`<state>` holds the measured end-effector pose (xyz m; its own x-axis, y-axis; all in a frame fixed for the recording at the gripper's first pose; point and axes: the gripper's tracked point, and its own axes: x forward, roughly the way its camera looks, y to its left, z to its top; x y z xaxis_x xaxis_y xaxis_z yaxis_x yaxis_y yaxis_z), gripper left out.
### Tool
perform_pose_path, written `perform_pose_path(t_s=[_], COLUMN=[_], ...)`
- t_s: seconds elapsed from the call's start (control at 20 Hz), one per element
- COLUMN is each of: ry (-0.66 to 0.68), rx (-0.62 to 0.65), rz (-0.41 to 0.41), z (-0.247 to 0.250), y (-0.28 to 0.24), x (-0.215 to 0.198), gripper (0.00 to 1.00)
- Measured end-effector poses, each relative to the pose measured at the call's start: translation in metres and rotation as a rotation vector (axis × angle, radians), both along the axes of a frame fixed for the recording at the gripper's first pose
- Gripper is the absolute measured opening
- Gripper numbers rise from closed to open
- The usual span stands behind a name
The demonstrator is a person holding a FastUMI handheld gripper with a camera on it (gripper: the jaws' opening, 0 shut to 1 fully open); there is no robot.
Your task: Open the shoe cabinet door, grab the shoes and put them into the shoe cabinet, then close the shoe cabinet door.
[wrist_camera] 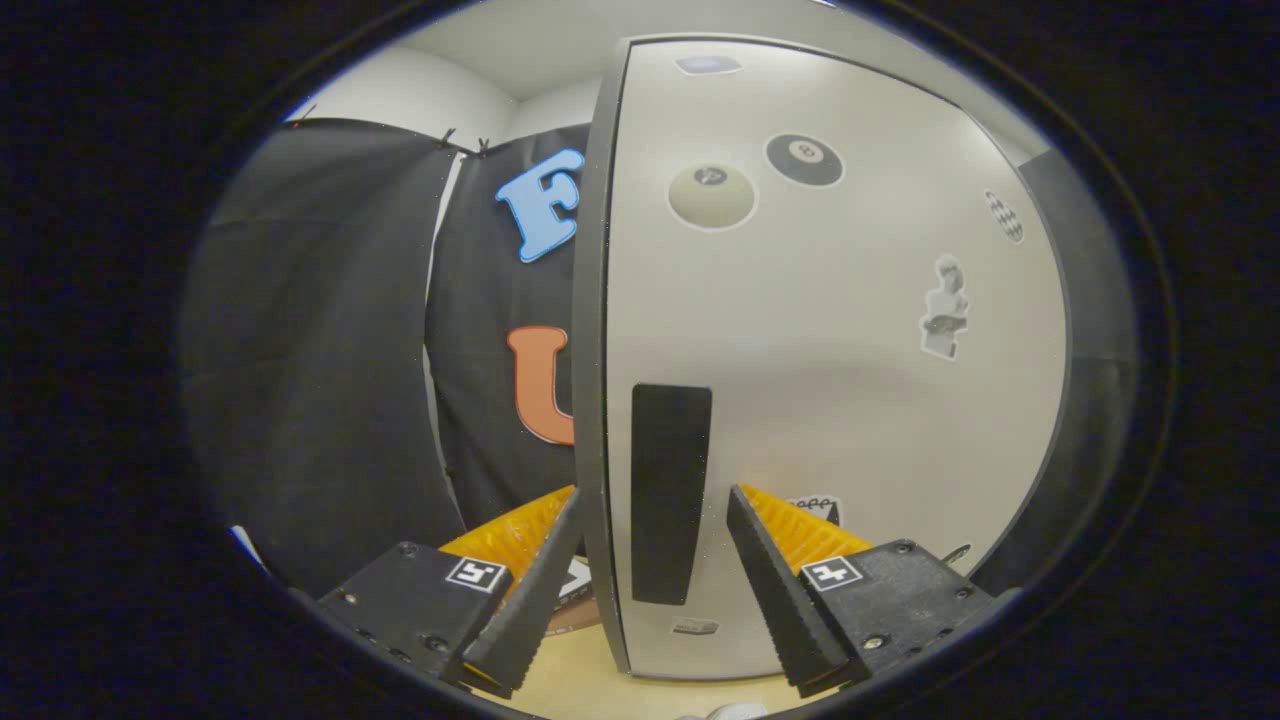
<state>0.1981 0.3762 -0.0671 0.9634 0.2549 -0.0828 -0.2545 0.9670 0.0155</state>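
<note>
The shoe cabinet door (840, 400) is pale, with several stickers, and stands close in front of me, swung partly out so its grey left edge (592, 350) shows its thickness. A tall black handle (670, 490) runs down beside that edge. My gripper (655, 495) straddles the edge and handle. The left finger (535, 600) reaches behind the door's edge. The right finger (770, 590) lies on the door's front, by the handle's right side. The fingers are drawn in on the handle strip. A small pale rounded thing (735, 712) peeks in below the fingers; I cannot tell what it is.
Black booth cloth (320, 380) hangs beyond the door's edge. A dark band (1095, 400) runs along the door's hinge side. Tan floor (590, 670) shows under the door. A brown and white object (578, 600) sits low behind the left finger.
</note>
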Motion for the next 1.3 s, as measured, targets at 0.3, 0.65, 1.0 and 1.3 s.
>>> perform_pose_path(t_s=[0.3,0.65,1.0,1.3], ry=[0.021,0.037,0.046,0.040], rx=[0.039,0.043,0.038,0.038], rz=[-0.051,0.007,0.072,0.130], z=[-0.003,-0.004,-0.004,-0.004], y=[-0.006,-0.008,-0.013,-0.024], x=[0.003,-0.003,-0.030,-0.058], gripper=[0.39,0.29,0.28,0.28])
